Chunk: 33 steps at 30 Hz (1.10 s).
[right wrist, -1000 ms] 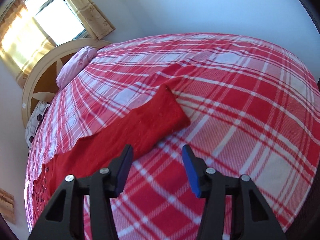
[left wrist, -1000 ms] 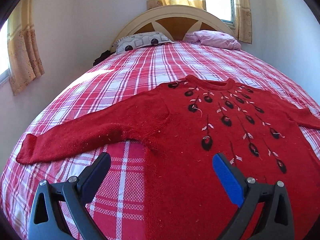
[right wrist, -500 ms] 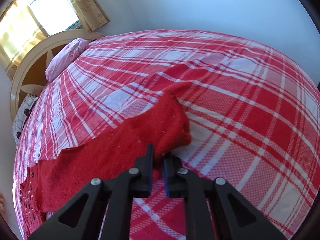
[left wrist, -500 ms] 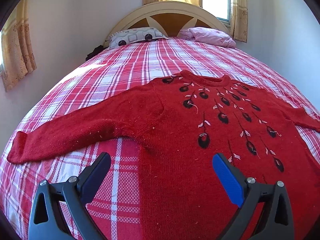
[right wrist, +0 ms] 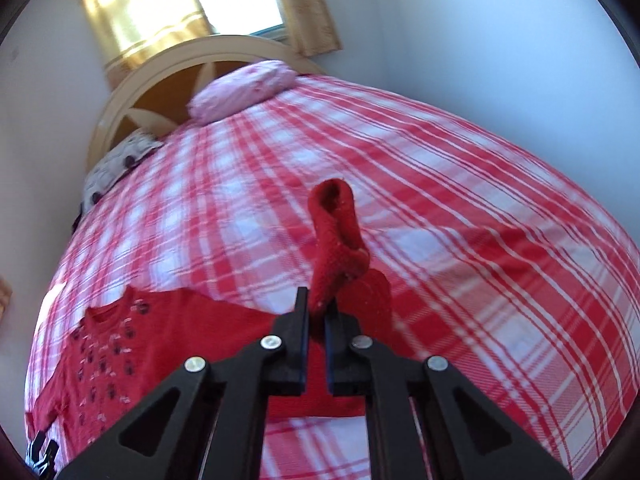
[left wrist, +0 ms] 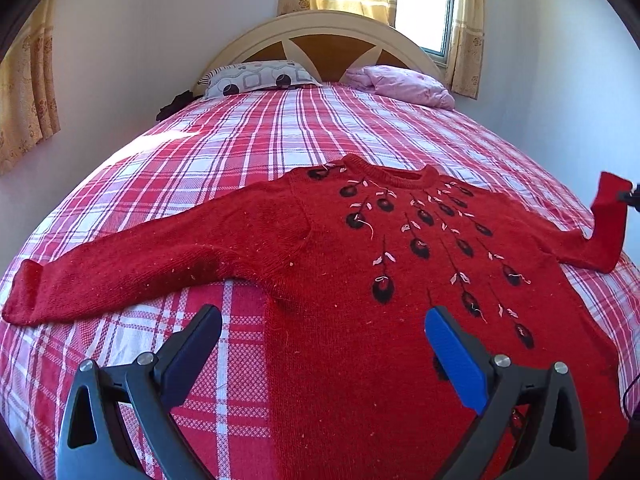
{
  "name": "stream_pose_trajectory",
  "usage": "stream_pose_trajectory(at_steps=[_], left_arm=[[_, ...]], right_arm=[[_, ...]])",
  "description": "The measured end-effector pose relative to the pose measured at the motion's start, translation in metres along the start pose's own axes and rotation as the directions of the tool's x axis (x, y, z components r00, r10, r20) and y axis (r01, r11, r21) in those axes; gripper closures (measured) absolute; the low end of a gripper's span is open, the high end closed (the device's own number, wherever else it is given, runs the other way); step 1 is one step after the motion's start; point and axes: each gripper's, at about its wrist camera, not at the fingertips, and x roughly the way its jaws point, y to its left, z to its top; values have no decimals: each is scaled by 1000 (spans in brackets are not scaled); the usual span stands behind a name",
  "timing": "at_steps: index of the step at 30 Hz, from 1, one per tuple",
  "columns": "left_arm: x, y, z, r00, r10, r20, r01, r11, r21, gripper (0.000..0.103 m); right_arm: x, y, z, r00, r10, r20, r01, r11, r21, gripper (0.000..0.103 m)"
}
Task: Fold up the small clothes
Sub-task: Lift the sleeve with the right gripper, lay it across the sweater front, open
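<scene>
A red knitted sweater [left wrist: 360, 280] with black and white embroidery lies flat, front up, on the bed, neck toward the headboard. Its left sleeve [left wrist: 120, 276] stretches out flat to the left. My left gripper [left wrist: 322, 344] is open and empty, hovering over the sweater's lower left body. My right gripper [right wrist: 317, 312] is shut on the cuff of the right sleeve [right wrist: 336, 232] and holds it lifted off the bed. In the left wrist view that raised sleeve [left wrist: 608, 224] stands up at the far right, and the sweater body [right wrist: 132, 360] shows at the lower left of the right wrist view.
The bed has a red and white plaid cover [left wrist: 248, 152]. A patterned pillow [left wrist: 256, 80] and a pink pillow [left wrist: 400, 84] lie by the cream headboard [left wrist: 332, 36]. Walls stand close on both sides, with curtained windows [left wrist: 424, 0].
My right gripper closed on the right sleeve's cuff and lifted it off the bed. My left gripper stayed open and drifted slightly over the sweater's lower body.
</scene>
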Motion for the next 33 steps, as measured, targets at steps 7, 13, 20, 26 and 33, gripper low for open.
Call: stream_pose_trajectory(at_steps=[7,13,20,26,33], left_arm=[[-7,7,-6,1000,-23,0,23,999,-27,1],[-17,16,-11,999,-34,10,35,998,-54,1],[-27,39,-15,999,-34,26,37,994,-107,1],[-24,52,-12,995,-95,13,96,978,-184,1],[-7,40,-4,982,-189,-11,181,957,-226,1]], right_arm=[[-17,112,-6,988,156,-1,-152,962,-228,95],[-23,211,-43,960,274,-60,-273,866,-419,95],[-19,294,-112,922,359,-144,-373,730,-573,95],[9,312,-157,907,345,-239,-419,698,-581,95],[23,297,-193,880,331,-340,-473,669,-573,89]])
